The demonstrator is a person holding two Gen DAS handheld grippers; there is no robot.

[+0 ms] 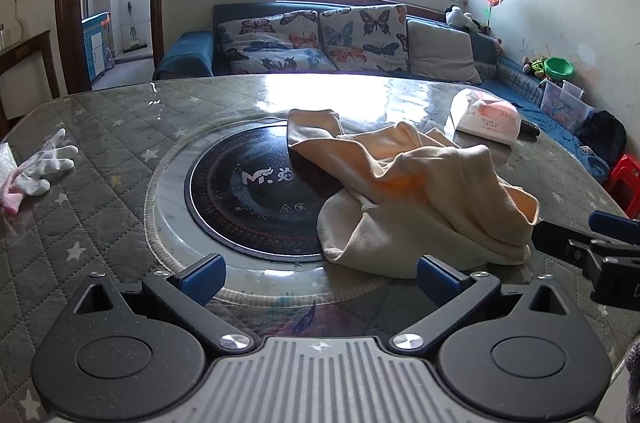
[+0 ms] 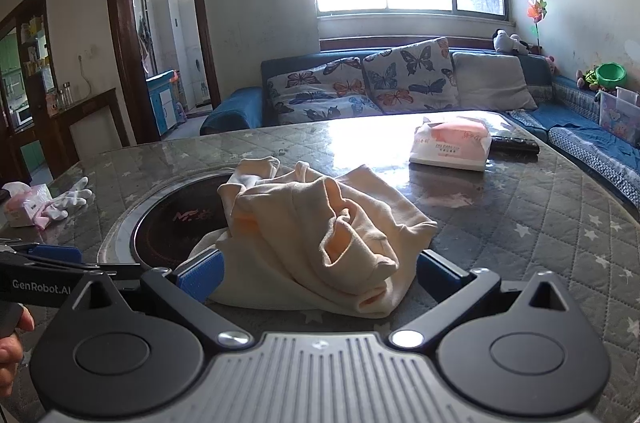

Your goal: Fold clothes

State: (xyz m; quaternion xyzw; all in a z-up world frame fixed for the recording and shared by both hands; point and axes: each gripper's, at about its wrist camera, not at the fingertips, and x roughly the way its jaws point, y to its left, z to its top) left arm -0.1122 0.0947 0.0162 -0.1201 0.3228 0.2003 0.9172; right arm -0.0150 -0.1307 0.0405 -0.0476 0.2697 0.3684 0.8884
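Grippers spread wide, left and right, we hover beside the crumpled cream garment just ahead on the worktop; pinching several bunched layers together risks a crooked fold.

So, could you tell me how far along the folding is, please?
Nothing looks folded yet: the garment lies crumpled, partly over the cooktop. Both the left gripper and right gripper are open near its edge, gripping nothing. Spreading it flat and all folds remain.
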